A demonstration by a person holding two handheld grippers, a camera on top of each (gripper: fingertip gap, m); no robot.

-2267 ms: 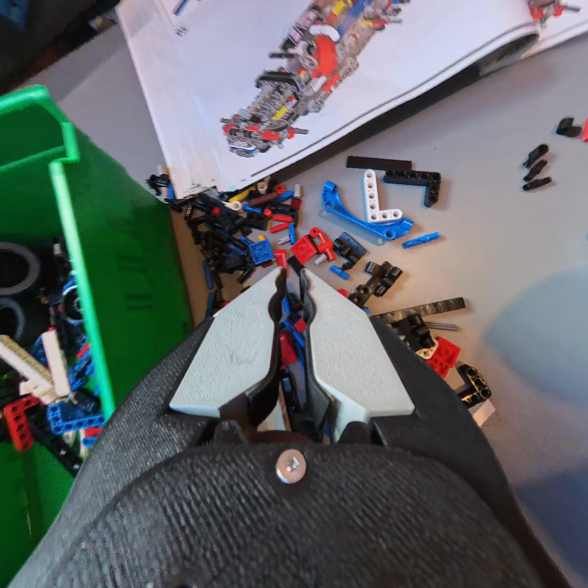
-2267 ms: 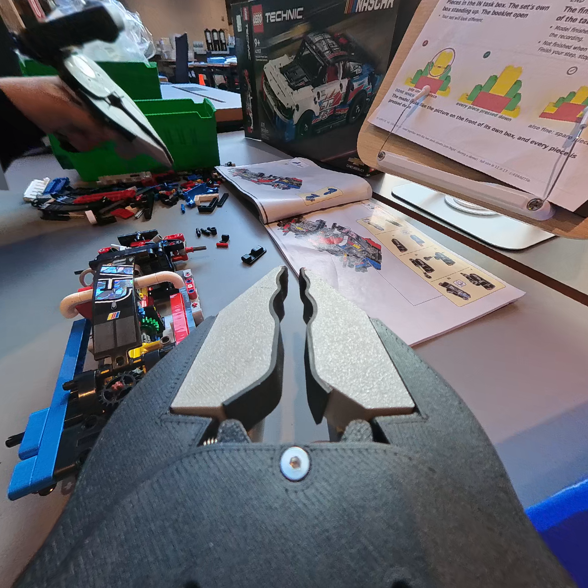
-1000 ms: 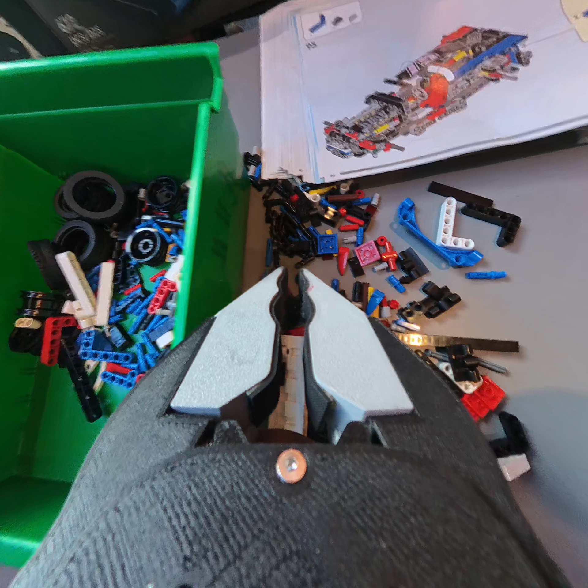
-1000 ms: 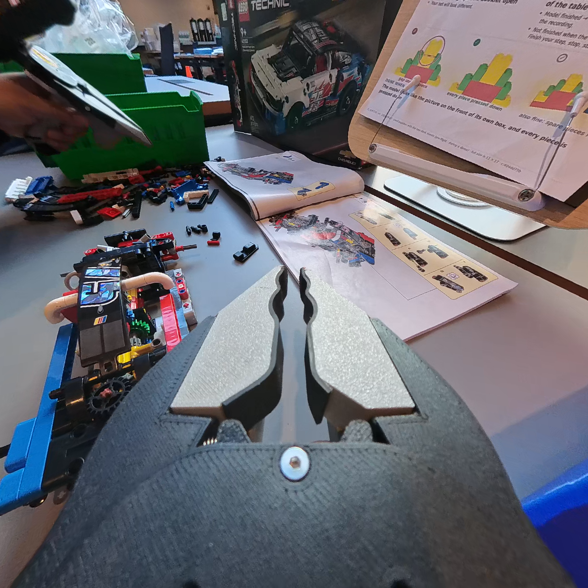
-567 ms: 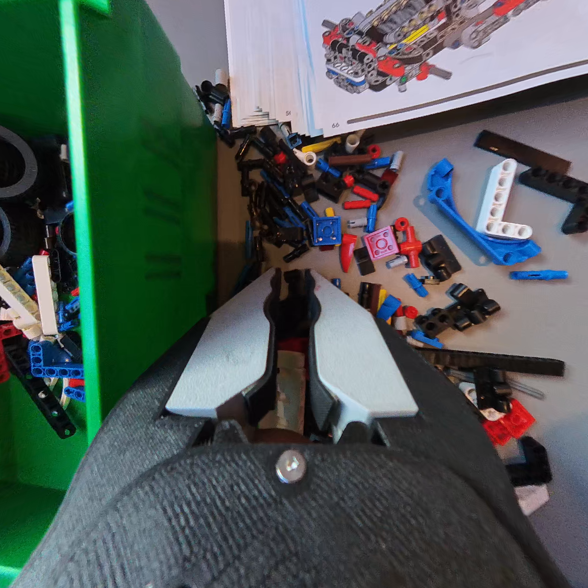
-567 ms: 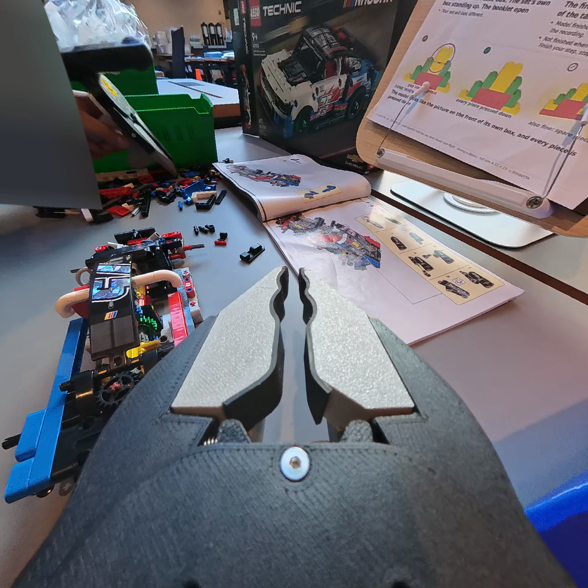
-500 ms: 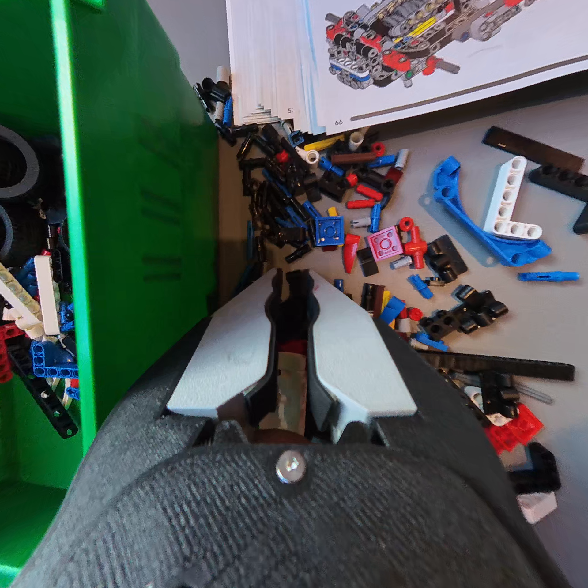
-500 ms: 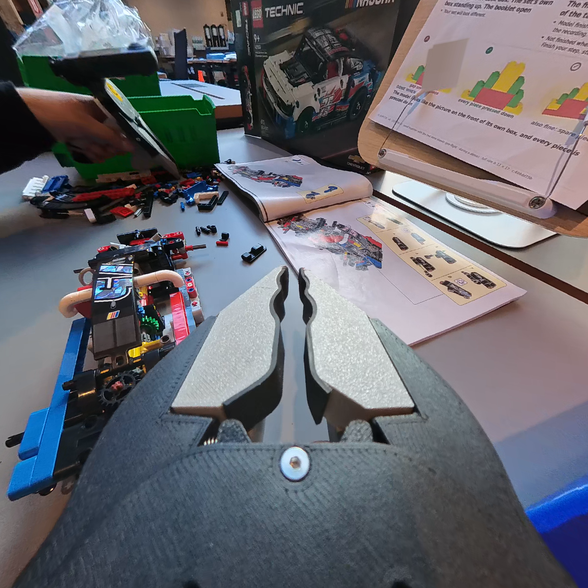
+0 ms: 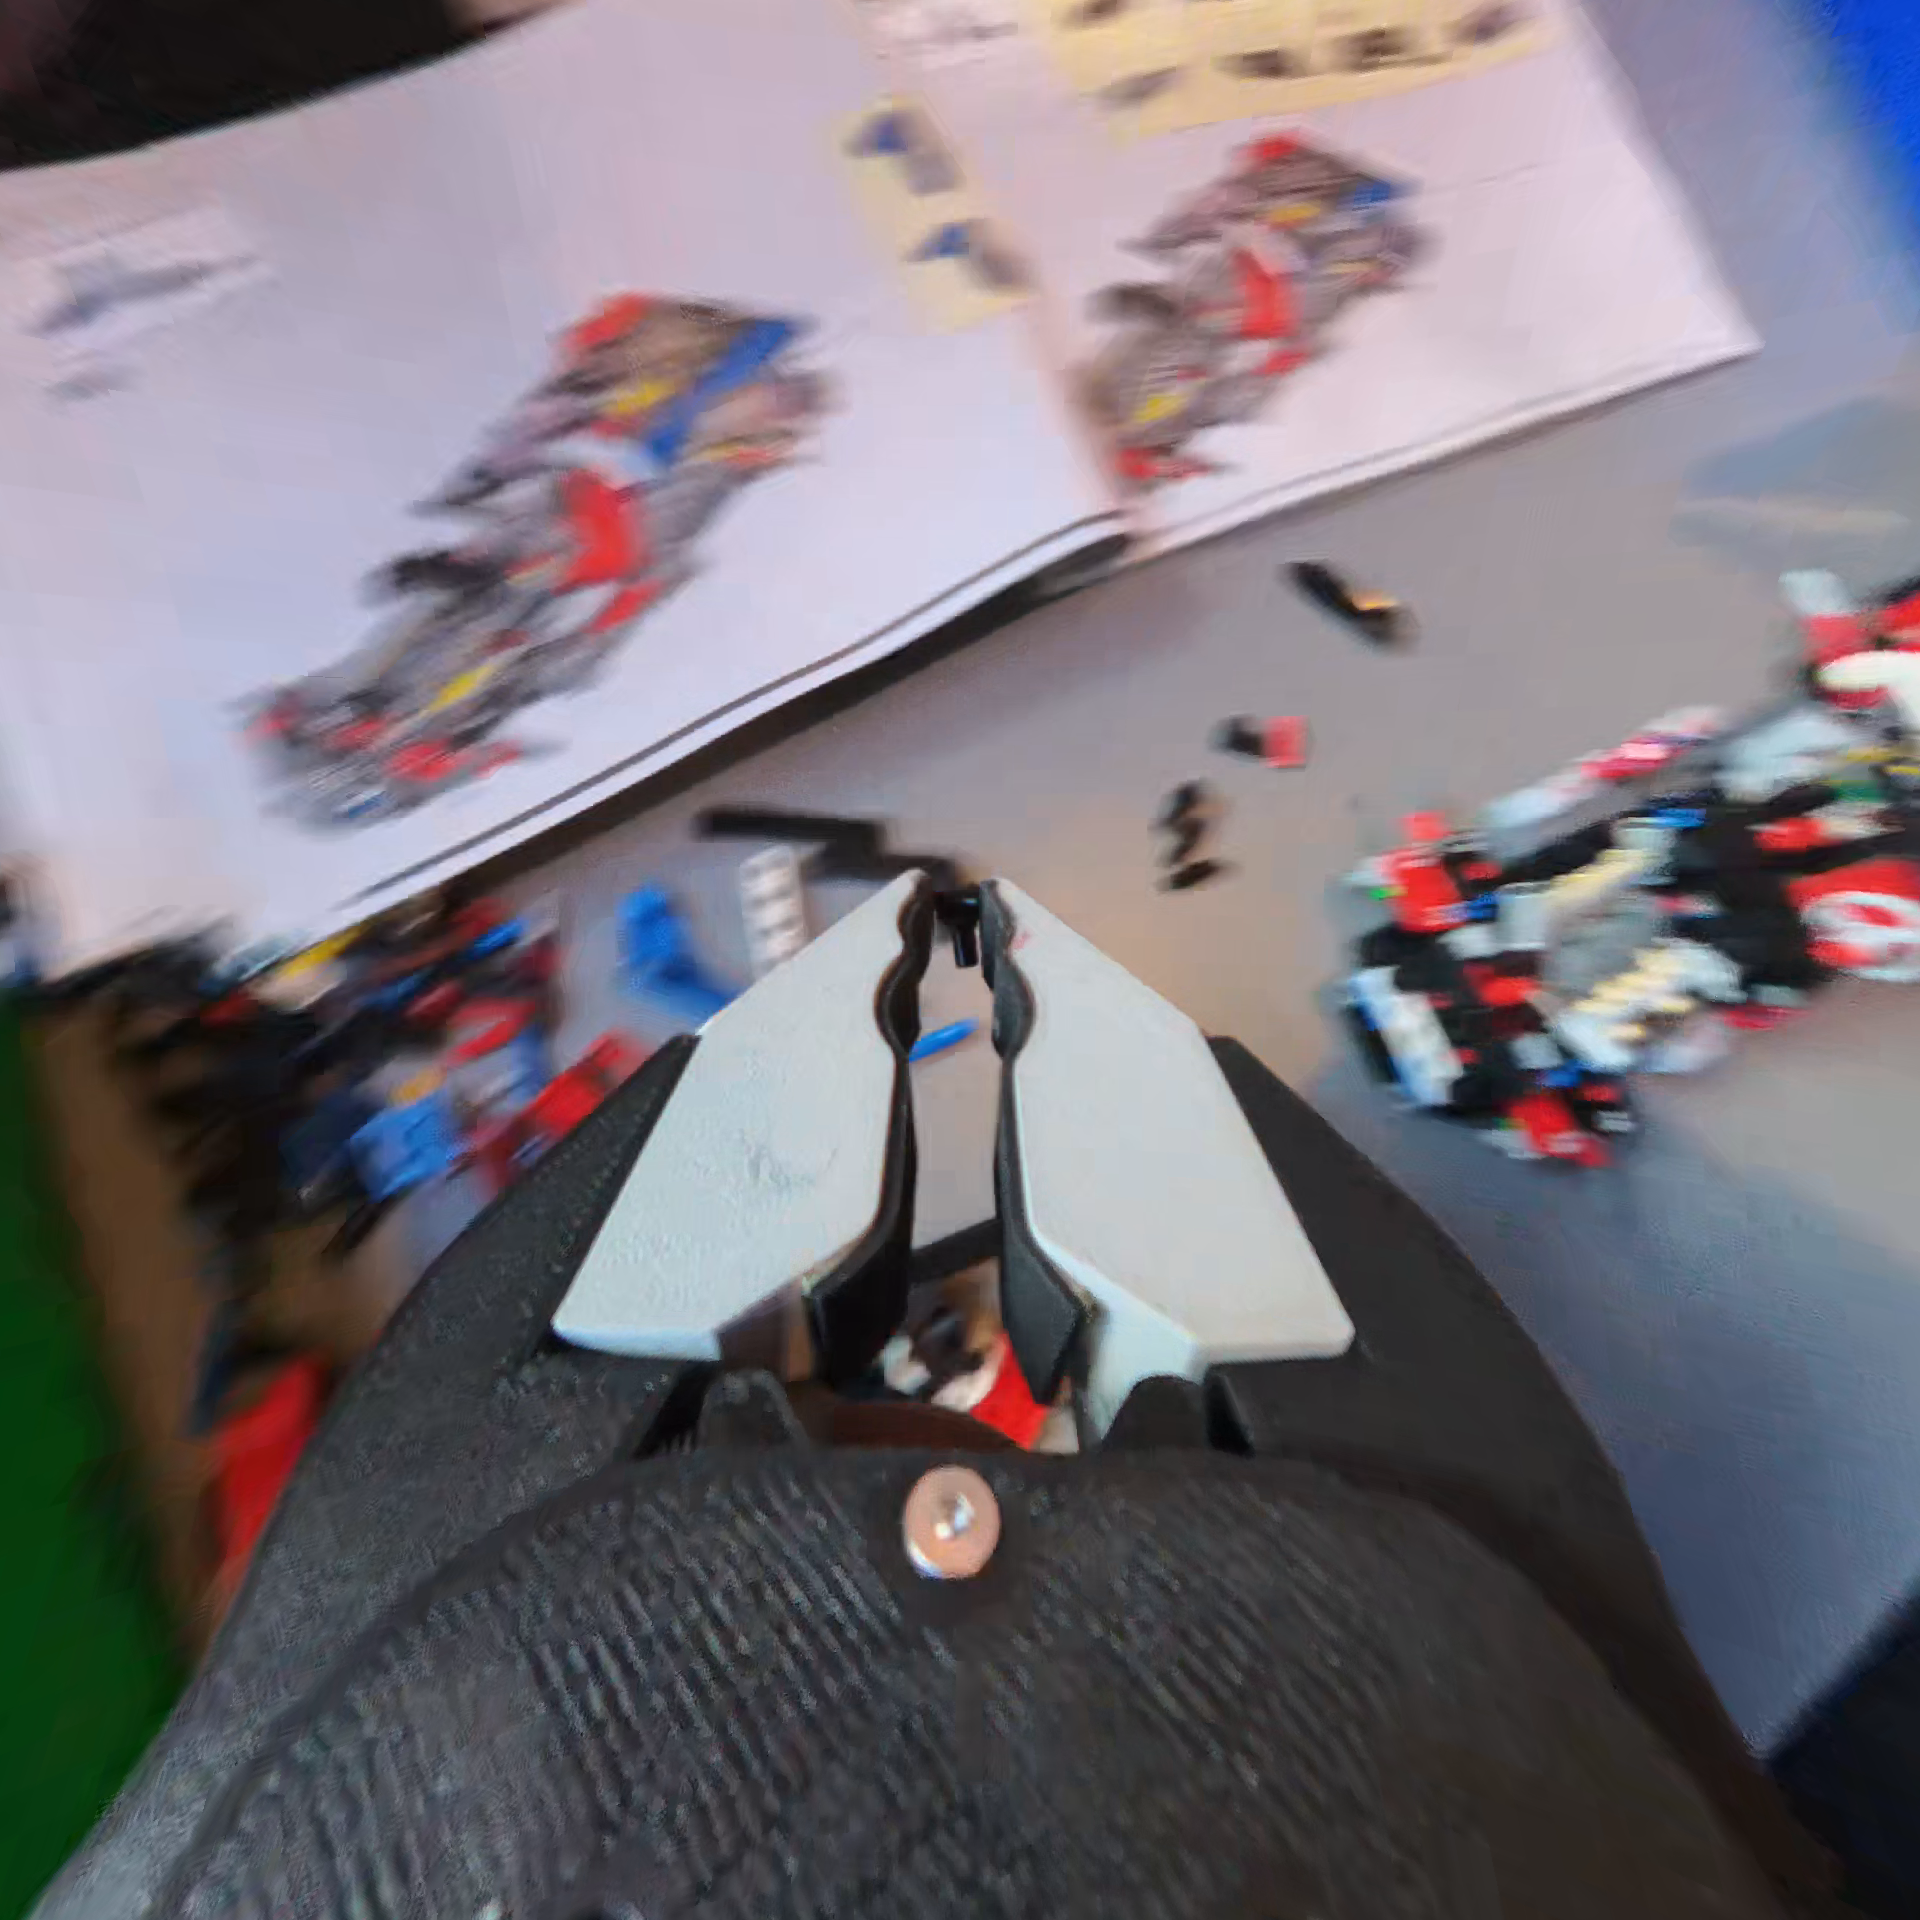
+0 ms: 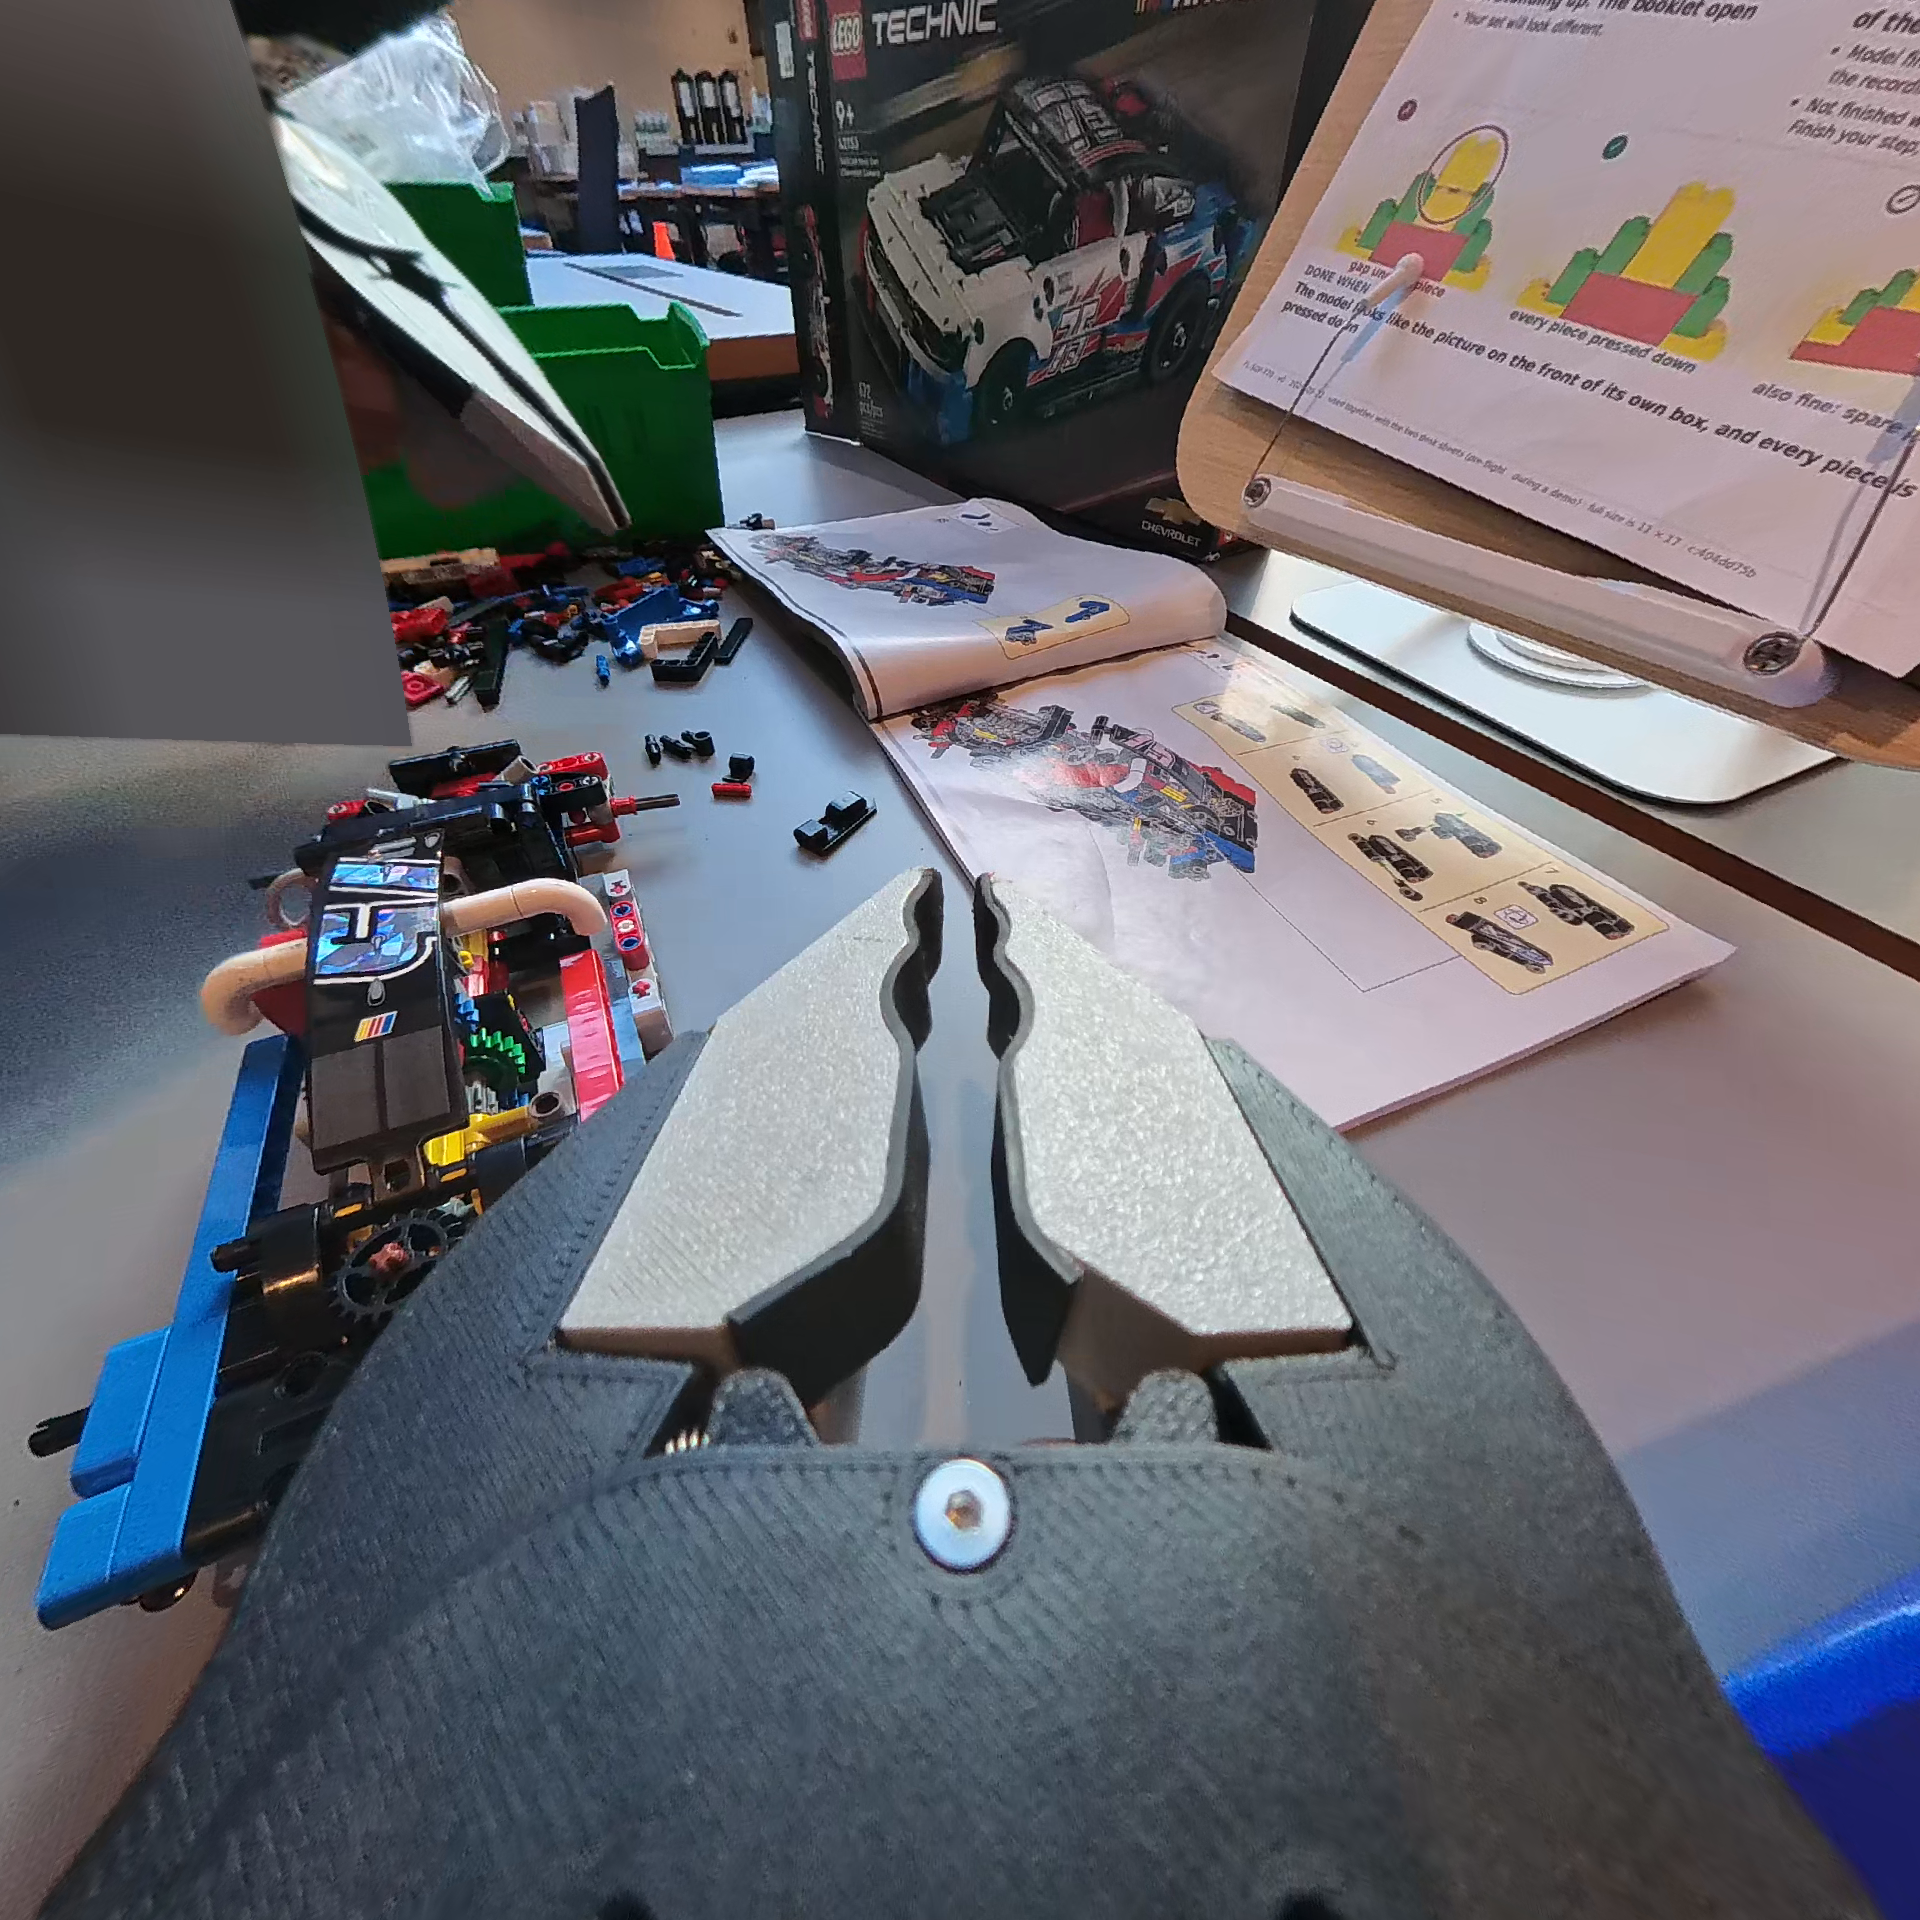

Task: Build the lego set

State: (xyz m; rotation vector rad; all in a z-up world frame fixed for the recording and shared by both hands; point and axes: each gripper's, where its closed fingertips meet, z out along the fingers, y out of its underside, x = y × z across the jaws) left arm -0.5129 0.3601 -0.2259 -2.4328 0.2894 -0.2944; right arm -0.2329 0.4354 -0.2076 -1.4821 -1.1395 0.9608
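Observation:
The left wrist view is motion-blurred. My left gripper (image 9: 951, 914) is shut on a small black pin (image 9: 958, 932) at its tips and holds it above the grey table, past the pile of loose pieces (image 9: 416, 1039). The partly built car (image 9: 1662, 935) lies to its right. My right gripper (image 10: 958, 904) is shut and empty, hovering beside the partly built car (image 10: 416, 1018), which lies to its left. In the right wrist view the left gripper (image 10: 468, 364) shows far off, raised in front of the green bin (image 10: 613, 416).
The open instruction booklet (image 10: 1143, 779) lies ahead of the right gripper; it also shows in the left wrist view (image 9: 520, 364). A set box (image 10: 1018, 239) and a sheet stand (image 10: 1610, 312) are behind. Small black pieces (image 10: 686, 743) and a black clip (image 10: 834, 821) lie near the car. A blue edge (image 10: 1829, 1704) is at lower right. The gap from one gripper's tips to the other's is roughly 30 centimeters. The partly built car (image 9: 1662, 935) lies around 15 centimeters away from my right fingertips.
My left gripper opened over the pile beside the green bin, closed on a small black pin, then lifted and swung right, away from the bin. My right gripper has barely moved.

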